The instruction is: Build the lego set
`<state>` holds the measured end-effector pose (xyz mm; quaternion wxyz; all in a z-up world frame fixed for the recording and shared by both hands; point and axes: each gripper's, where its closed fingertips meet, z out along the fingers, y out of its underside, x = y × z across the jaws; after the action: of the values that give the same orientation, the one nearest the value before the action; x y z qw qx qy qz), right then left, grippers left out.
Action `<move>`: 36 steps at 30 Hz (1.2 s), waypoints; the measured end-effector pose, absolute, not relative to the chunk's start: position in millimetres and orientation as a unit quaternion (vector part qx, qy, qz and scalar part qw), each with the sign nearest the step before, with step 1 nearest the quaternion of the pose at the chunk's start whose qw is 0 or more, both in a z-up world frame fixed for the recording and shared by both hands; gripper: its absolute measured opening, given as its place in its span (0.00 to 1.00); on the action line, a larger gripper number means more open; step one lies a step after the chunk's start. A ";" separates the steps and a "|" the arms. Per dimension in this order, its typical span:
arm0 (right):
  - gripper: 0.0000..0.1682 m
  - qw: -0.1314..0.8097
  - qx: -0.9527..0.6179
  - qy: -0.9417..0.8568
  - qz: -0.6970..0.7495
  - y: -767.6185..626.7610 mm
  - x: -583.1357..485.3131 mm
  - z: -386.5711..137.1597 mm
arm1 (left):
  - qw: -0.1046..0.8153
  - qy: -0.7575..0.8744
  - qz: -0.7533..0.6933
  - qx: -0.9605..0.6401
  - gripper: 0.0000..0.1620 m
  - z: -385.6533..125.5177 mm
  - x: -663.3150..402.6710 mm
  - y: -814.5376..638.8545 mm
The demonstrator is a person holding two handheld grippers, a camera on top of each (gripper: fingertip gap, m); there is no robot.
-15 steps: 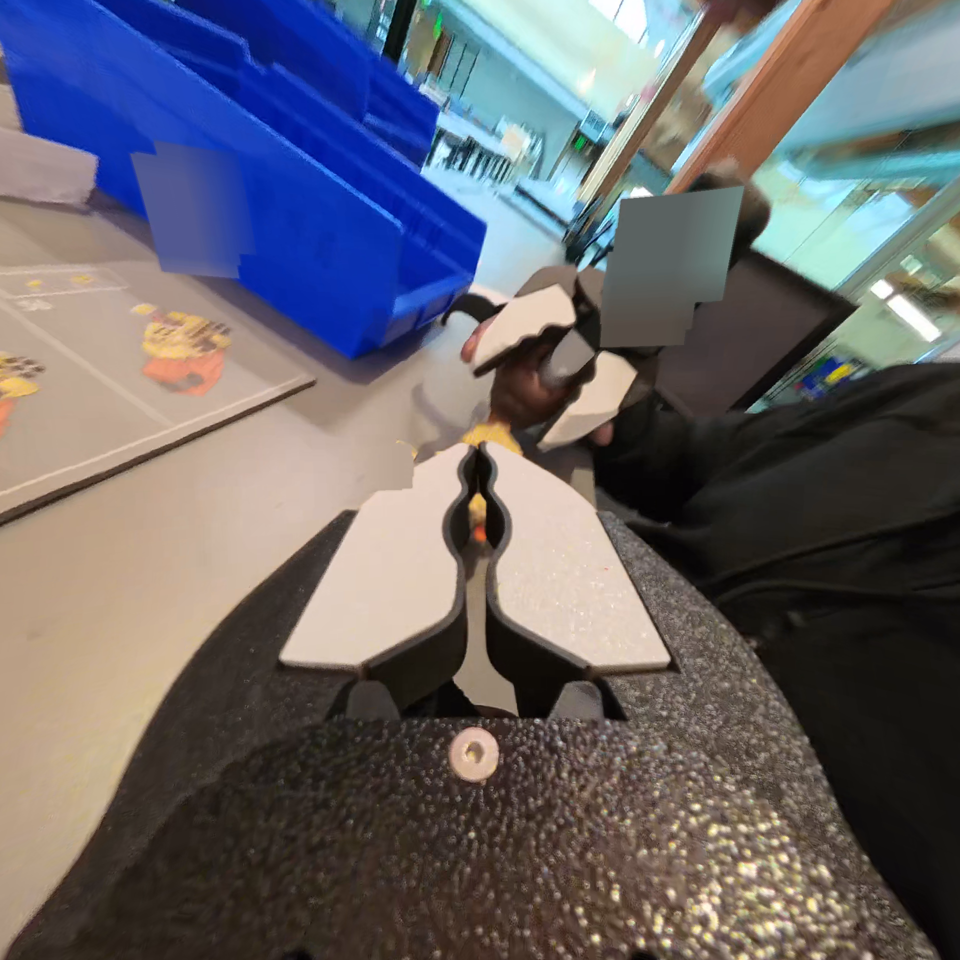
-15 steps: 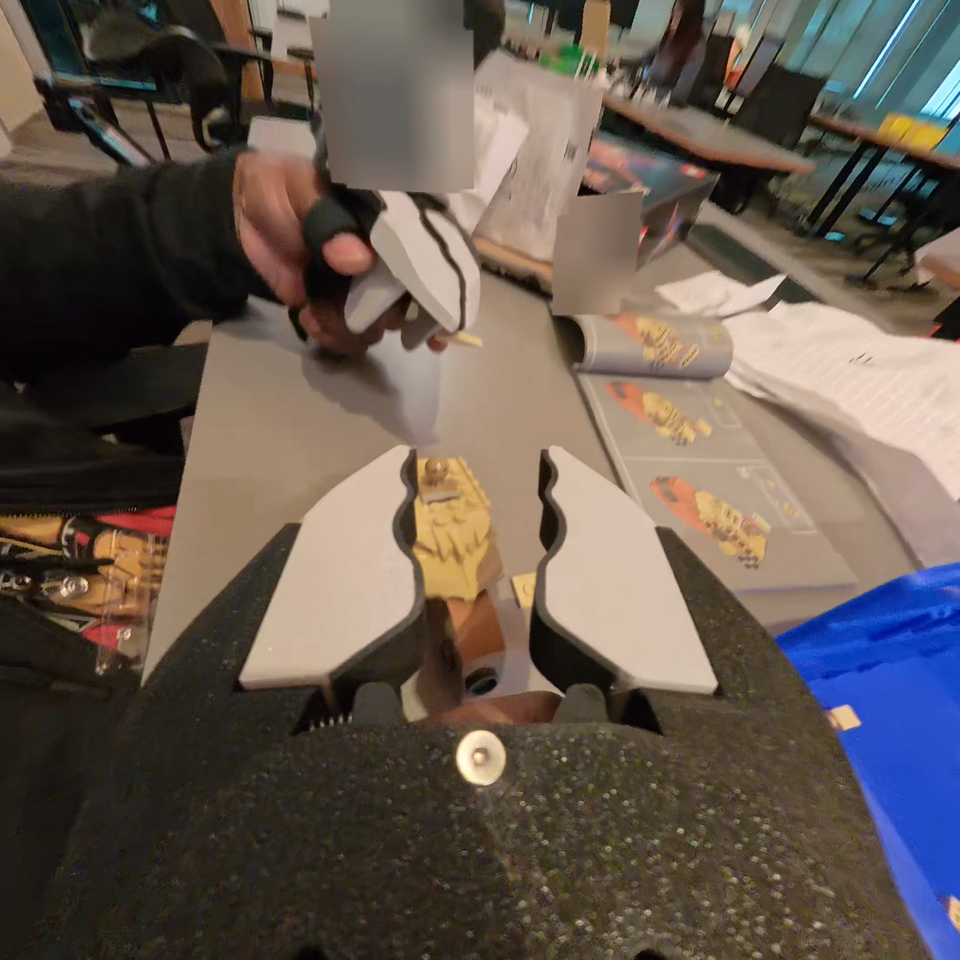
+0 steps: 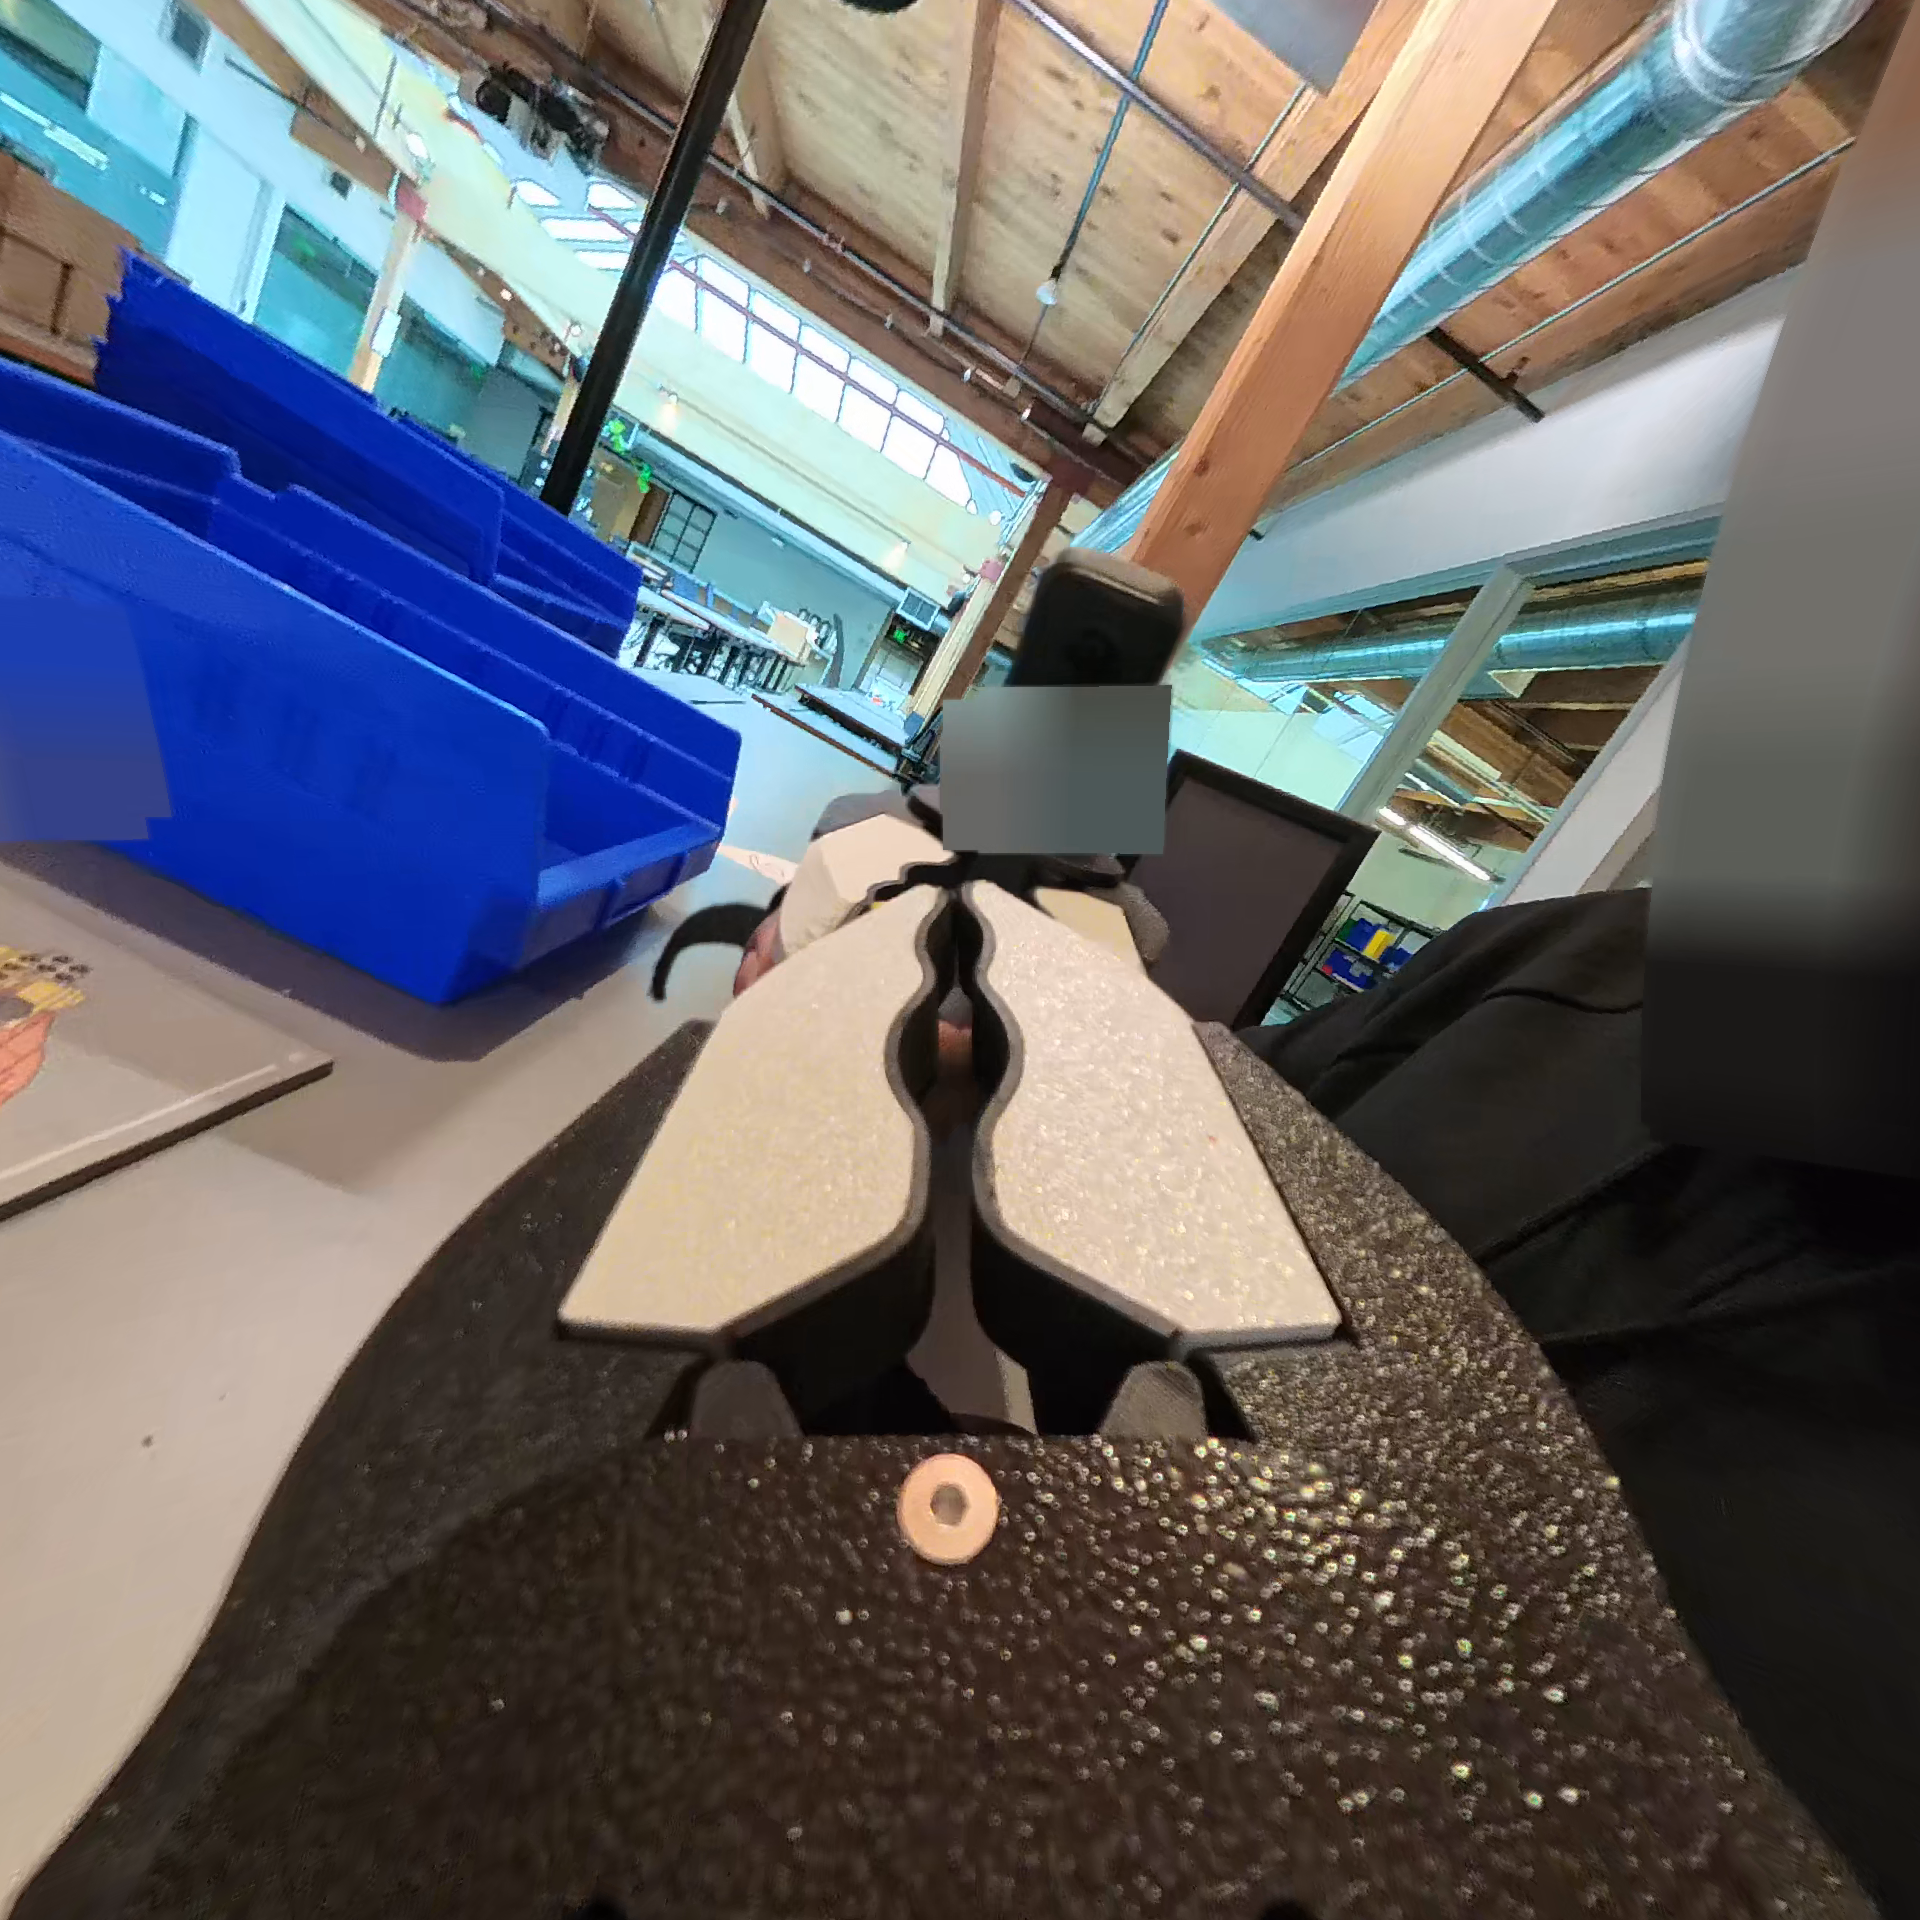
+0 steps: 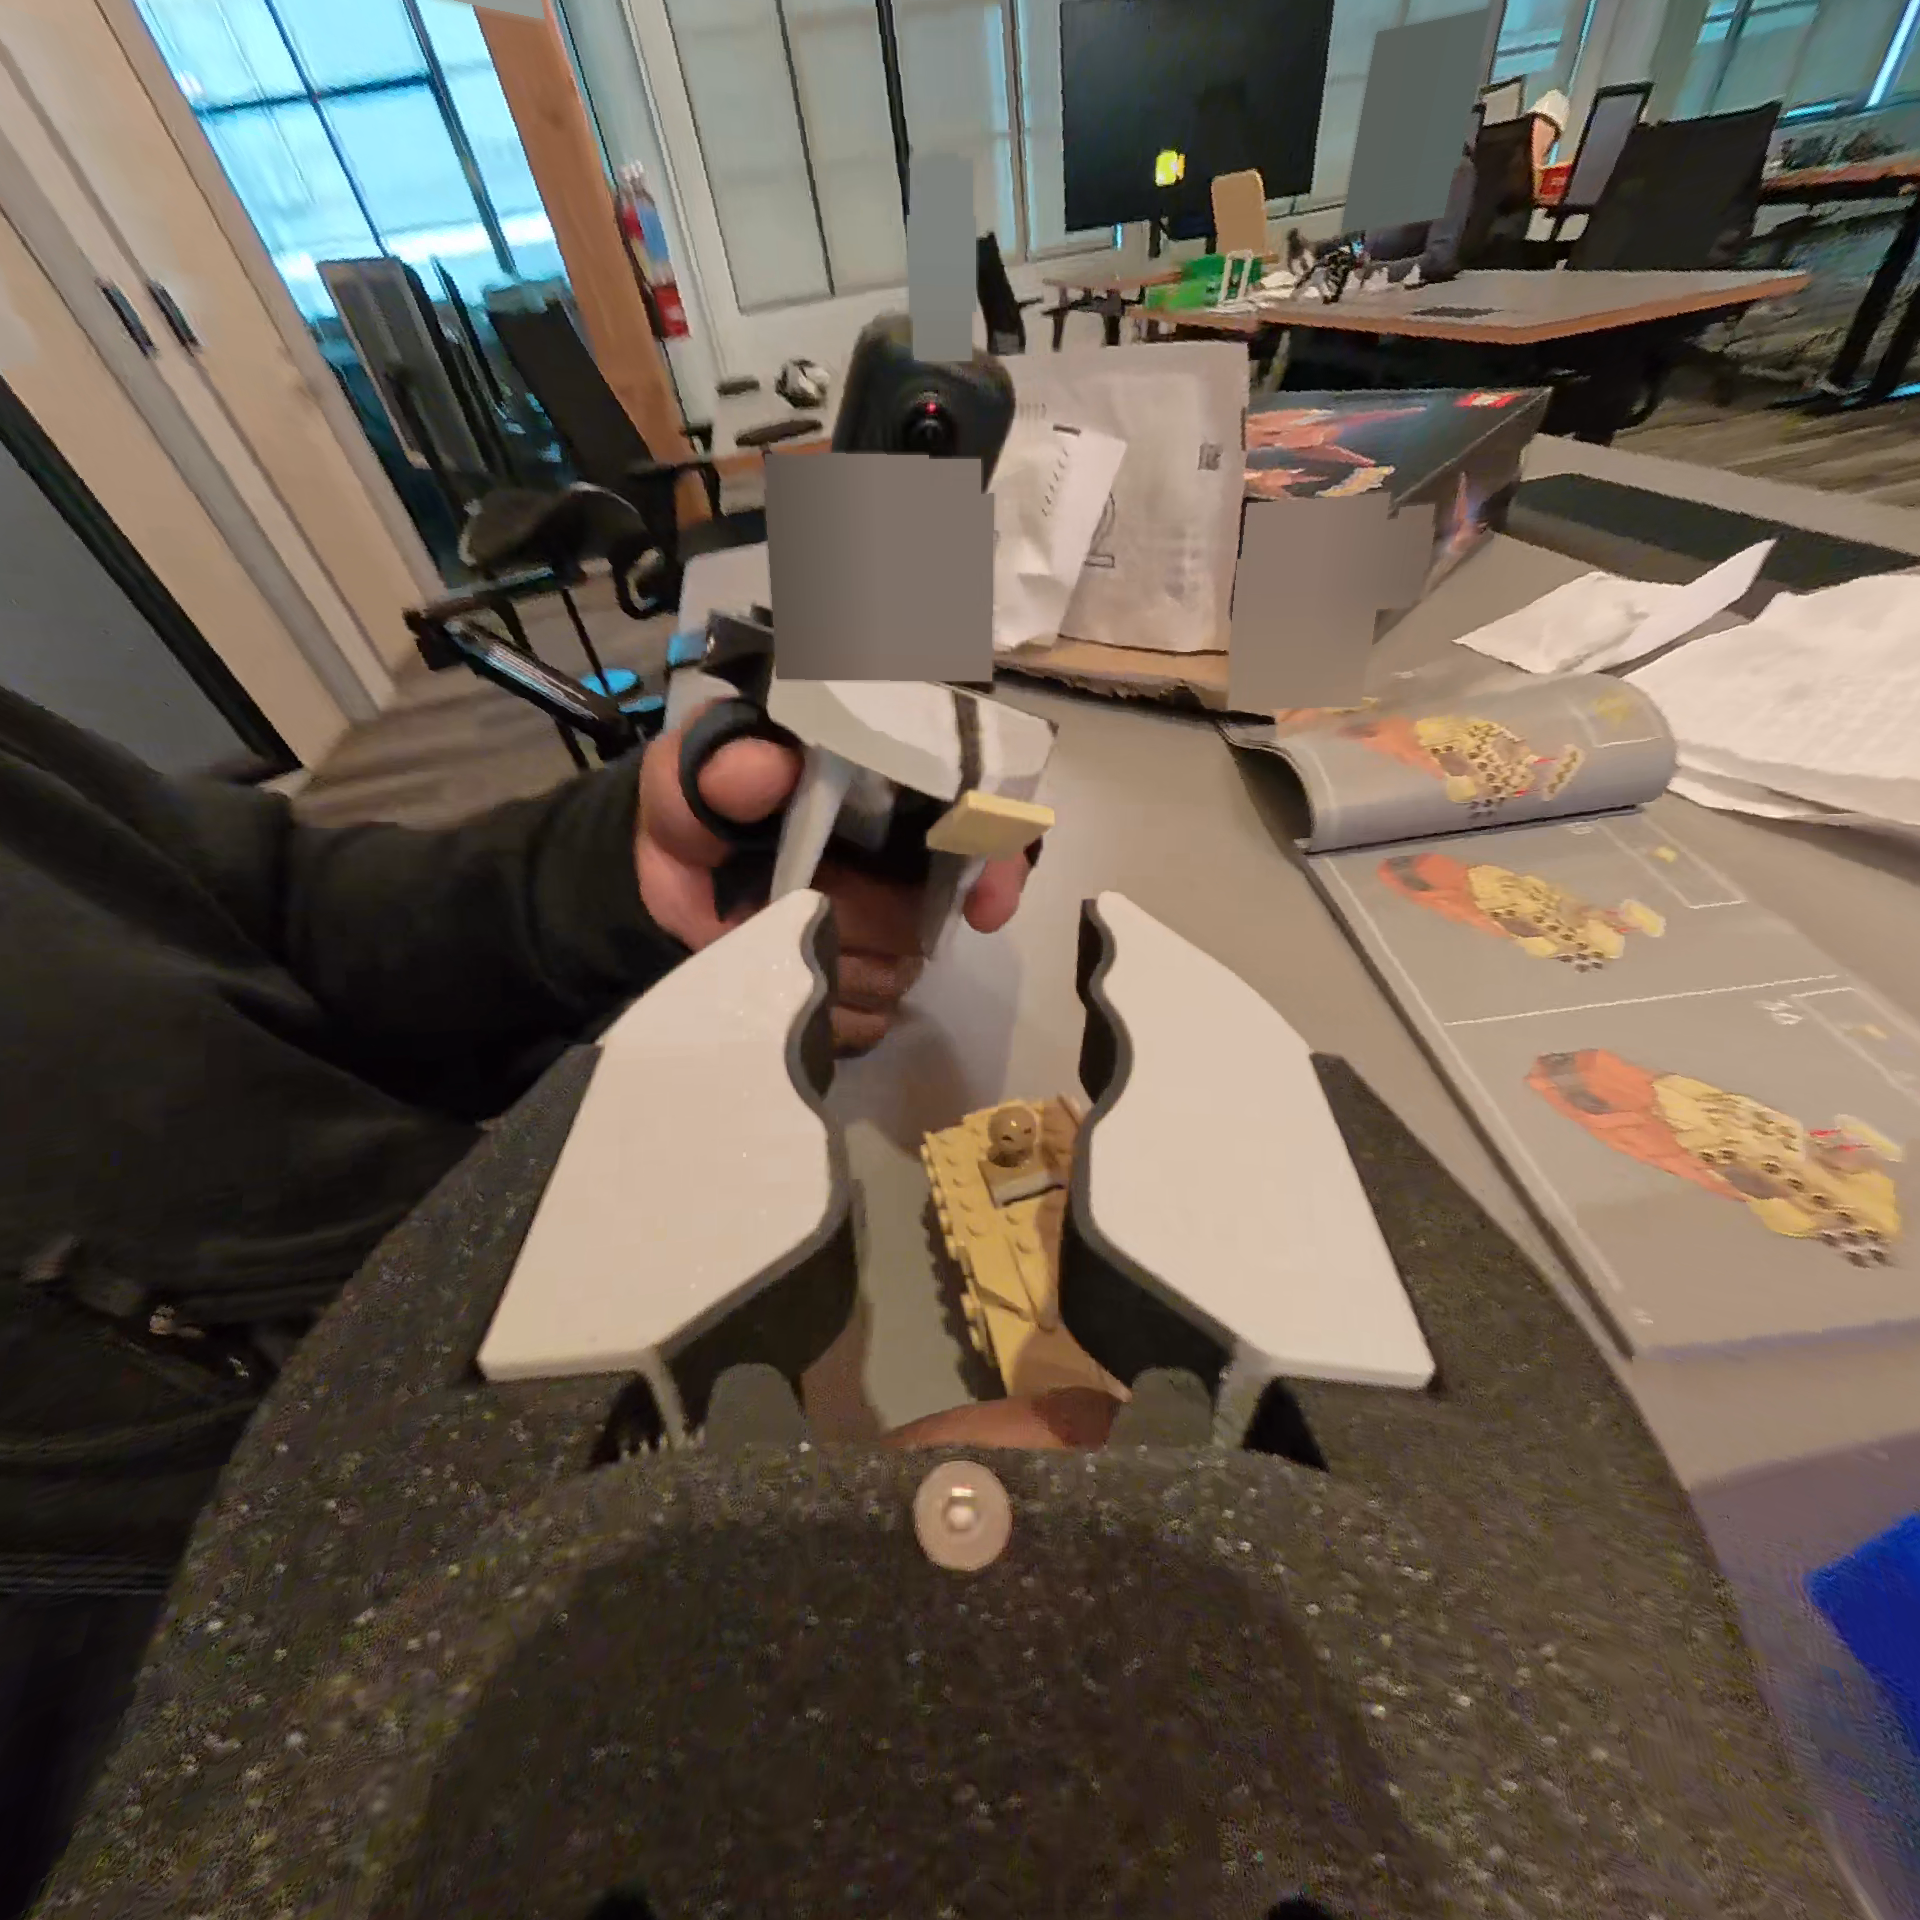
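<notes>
My left gripper (image 3: 951, 902) is shut and tilted upward; its catch is hidden in its own view. In the right wrist view the left gripper (image 4: 975, 790) is held in a hand above the grey table (image 4: 1143, 831), shut on a flat tan tile (image 4: 992, 826) that sticks out past its tips. My right gripper (image 4: 956, 935) is open. A tan lego model (image 4: 997, 1226) lies between its fingers, close against the right finger (image 4: 1226, 1174), with a brown part under it. The tile hangs just beyond my right fingertips. One right finger (image 3: 842, 883) shows behind the left tips.
Blue bins (image 3: 416, 748) stand to the left of the left gripper, and a bin corner (image 4: 1870, 1621) shows at lower right. An open instruction booklet (image 4: 1662, 1091) lies right of the model. The lego box (image 4: 1382, 436), white bags (image 4: 1132, 499) and loose papers (image 4: 1818, 707) sit farther back. Both grippers' tips are close together, under 4 cm apart.
The left gripper has lifted and tilted up, bringing the tile closer to the right gripper's tips. The right view has also tilted up, and the model now sits nearer its right finger.
</notes>
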<state>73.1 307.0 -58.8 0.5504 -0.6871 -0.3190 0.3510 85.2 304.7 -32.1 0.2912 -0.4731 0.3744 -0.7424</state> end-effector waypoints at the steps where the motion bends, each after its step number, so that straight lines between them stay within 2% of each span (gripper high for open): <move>1: 0.26 0.547 -0.686 -0.312 0.364 306.6 72.3 -58.1 | 0.295 0.374 -0.746 -0.466 0.00 -30.1 83.9 304.1; 8: 0.25 0.538 -0.676 -0.291 0.410 304.5 65.7 -50.7 | 0.298 0.394 -0.749 -0.441 0.00 -28.2 83.5 292.9; 11: 0.19 0.541 -0.672 -0.285 0.419 304.1 64.7 -48.6 | 0.300 0.402 -0.749 -0.434 0.00 -27.6 83.2 288.7; 14: 0.10 0.547 -0.662 -0.287 0.425 301.7 64.3 -44.5 | 0.304 0.402 -0.749 -0.430 0.00 -27.0 82.0 287.9; 19: 0.10 0.553 -0.667 -0.312 0.389 299.8 64.0 -48.0 | 0.309 0.418 -0.734 -0.436 0.00 -30.7 80.1 285.3; 23: 0.10 0.550 -0.691 -0.343 0.319 302.7 68.3 -58.3 | 0.342 0.449 -0.678 -0.470 0.01 -38.9 75.0 291.9; 26: 0.10 0.543 -0.716 -0.373 0.232 308.0 76.0 -67.5 | 0.378 0.491 -0.570 -0.540 0.05 -48.9 71.5 305.4; 30: 0.10 0.519 -0.736 -0.415 0.126 312.2 80.5 -77.1 | 0.373 0.564 -0.425 -0.602 0.09 -59.5 71.7 303.0; 36: 0.10 0.494 -0.743 -0.451 0.035 312.1 79.8 -86.9 | 0.362 0.583 -0.367 -0.628 0.07 -62.9 79.2 302.8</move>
<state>79.8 312.1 -86.9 0.4935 -0.7430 -0.4507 0.0351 79.2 302.8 -62.9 0.3619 -0.6278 0.5830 -0.3674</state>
